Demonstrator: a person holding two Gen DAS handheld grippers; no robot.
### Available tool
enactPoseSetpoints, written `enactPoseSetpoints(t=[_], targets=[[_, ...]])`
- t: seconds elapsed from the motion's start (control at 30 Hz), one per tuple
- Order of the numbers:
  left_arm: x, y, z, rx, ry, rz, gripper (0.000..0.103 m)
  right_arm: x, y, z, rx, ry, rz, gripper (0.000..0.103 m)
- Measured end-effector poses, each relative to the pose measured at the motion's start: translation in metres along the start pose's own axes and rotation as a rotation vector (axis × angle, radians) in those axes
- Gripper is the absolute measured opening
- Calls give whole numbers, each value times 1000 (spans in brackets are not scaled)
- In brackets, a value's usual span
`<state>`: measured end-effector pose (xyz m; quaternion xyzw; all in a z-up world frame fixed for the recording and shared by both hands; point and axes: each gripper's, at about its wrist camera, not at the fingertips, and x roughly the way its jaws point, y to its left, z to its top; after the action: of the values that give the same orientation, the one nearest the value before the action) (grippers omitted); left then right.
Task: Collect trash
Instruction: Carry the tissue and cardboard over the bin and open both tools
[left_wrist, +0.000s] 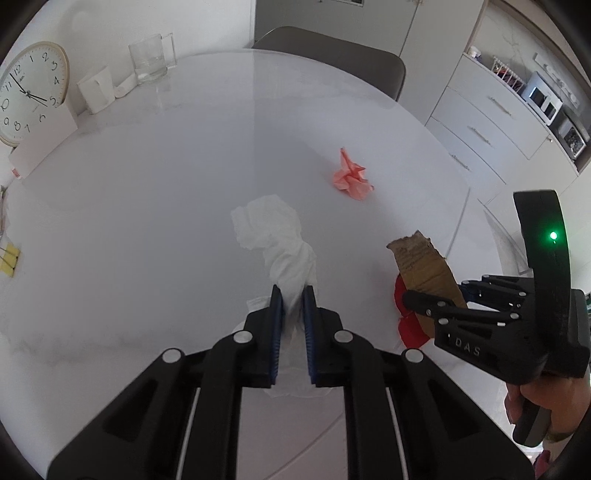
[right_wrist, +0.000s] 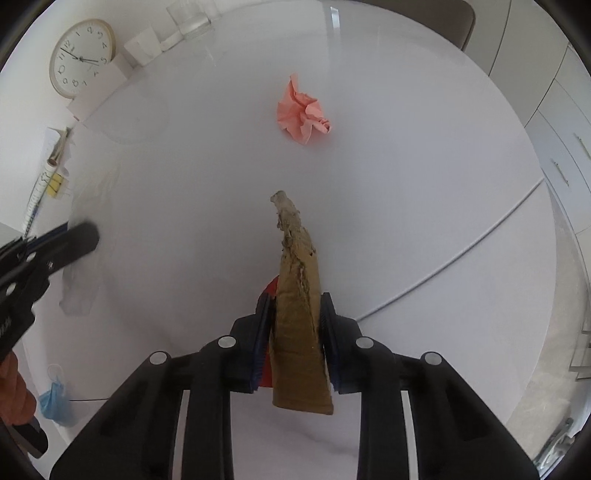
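Left gripper (left_wrist: 293, 295) closed on a crumpled white tissue (left_wrist: 275, 236), jaws pinching its near end, the loose bulk spilling forward toward 12 o'clock over the white table (left_wrist: 147, 177). Right gripper (right_wrist: 295, 310) clamped on a torn brown cardboard piece (right_wrist: 299, 295), jaws pressed against both faces, ragged tip pointing to 12 o'clock. A red scrap (right_wrist: 272, 286) peeking out behind the cardboard at the left jaw; whether gripped too, cannot tell. Shown more fully in the left wrist view: red scrap (left_wrist: 402, 306) beneath the cardboard at 3 o'clock, under the right gripper seen from the side. A crumpled pink paper (right_wrist: 301, 112) lying free on the table, toward 12 o'clock, well apart from both tools. Only in the right wrist view: a blue face mask (right_wrist: 55, 402) at 8 o'clock. Only in the left wrist view: a glass jug (left_wrist: 151, 59) at 11 o'clock, beside a wall clock (left_wrist: 31, 92) at 10 o'clock.
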<state>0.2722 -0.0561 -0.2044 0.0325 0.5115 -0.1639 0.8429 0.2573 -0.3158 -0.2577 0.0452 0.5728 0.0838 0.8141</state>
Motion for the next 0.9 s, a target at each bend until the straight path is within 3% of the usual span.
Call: enactPoseSetpoints(t=[0.3,0.5,0.9], targets=[[-46,-49,-35,76,-4,-81,11,-70,-18,-52,81,-74,-2,26],[-74,-105,-73,182,14,-170,11,-124,-52,-135,185,-111,-56,26],[-118,-234,-163,460,53,-318,11,-185,-110,-298,463,-159,-130,26]])
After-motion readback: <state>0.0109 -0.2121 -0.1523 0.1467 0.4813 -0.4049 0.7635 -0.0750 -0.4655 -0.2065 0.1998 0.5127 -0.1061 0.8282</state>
